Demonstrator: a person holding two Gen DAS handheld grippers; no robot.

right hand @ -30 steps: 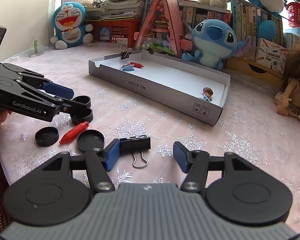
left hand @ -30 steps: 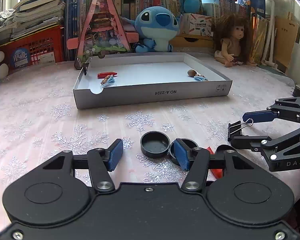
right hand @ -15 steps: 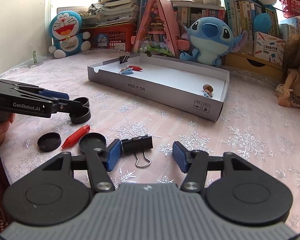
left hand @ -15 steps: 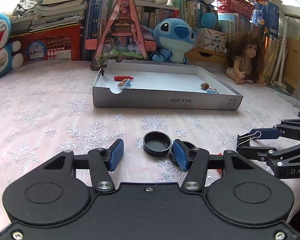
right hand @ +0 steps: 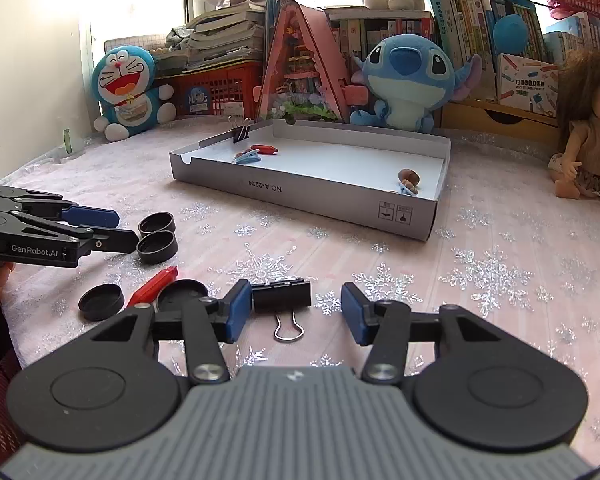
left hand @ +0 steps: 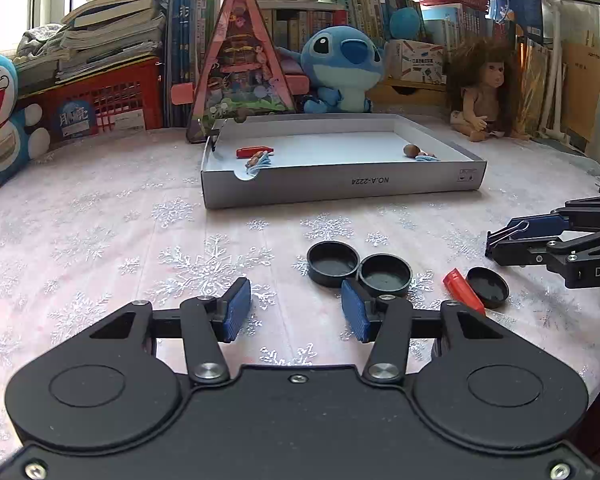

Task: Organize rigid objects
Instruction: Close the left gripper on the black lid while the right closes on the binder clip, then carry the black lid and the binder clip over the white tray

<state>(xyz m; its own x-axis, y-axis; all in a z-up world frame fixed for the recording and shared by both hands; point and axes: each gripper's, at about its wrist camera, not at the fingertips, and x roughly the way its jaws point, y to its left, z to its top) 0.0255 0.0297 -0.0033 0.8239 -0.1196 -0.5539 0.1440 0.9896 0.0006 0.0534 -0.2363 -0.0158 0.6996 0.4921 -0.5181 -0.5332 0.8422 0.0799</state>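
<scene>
My right gripper [right hand: 295,313] is closing around a black binder clip [right hand: 282,295] that lies on the table. The clip rests against the left pad, with a gap to the right pad. My left gripper [left hand: 295,311] is closing too, with only tablecloth between its pads. Two black caps [left hand: 333,258] [left hand: 385,274] sit just beyond its right finger. A red cone [left hand: 462,290] and a flat black lid [left hand: 487,286] lie to the right. The grey cardboard tray [left hand: 340,190] stands farther back and holds a few small items.
A second binder clip [right hand: 242,132] is clipped on the tray's far left corner. Plush toys, a doll [left hand: 482,96], books and a red basket line the table's back edge. Each gripper shows in the other's view: the left gripper [right hand: 126,229], the right gripper [left hand: 500,239].
The right gripper's pads have drawn closer together around the binder clip. The left pads have narrowed slightly. In the left wrist view the tray and caps have shifted to the right.
</scene>
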